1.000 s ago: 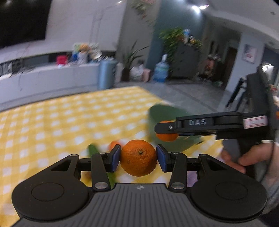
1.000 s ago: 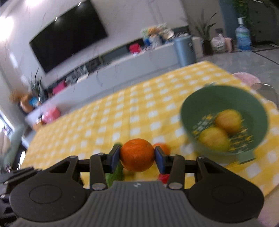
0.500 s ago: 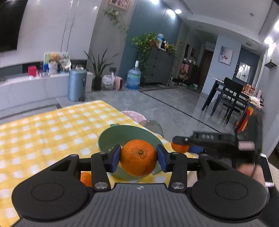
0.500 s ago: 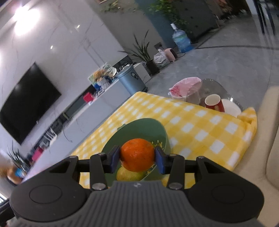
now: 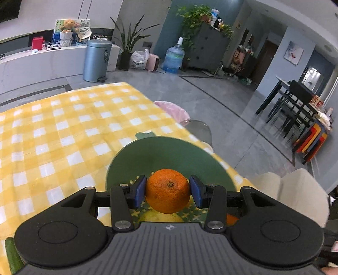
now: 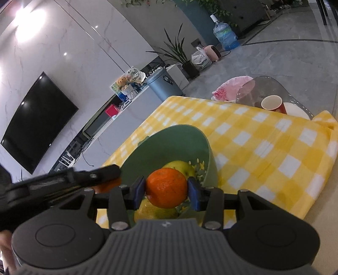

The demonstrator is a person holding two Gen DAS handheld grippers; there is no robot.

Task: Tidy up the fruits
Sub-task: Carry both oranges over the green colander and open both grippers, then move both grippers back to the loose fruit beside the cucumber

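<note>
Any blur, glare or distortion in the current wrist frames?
Left wrist: sharp, strong fisheye bending of the walls, the orange crisp. Right wrist: ceiling-light glare on the marble wall at upper left, the left tool slightly motion-blurred, the green bowl clear.

We see only part of the green bowl [image 5: 169, 154]: the left gripper's body covers its near rim. Behind the orange [image 6: 166, 187] in the right wrist view, two yellow fruits [image 6: 179, 167] are half hidden. A green thing [image 5: 12, 256] is cut off at the lower left edge, too little to name.
</note>
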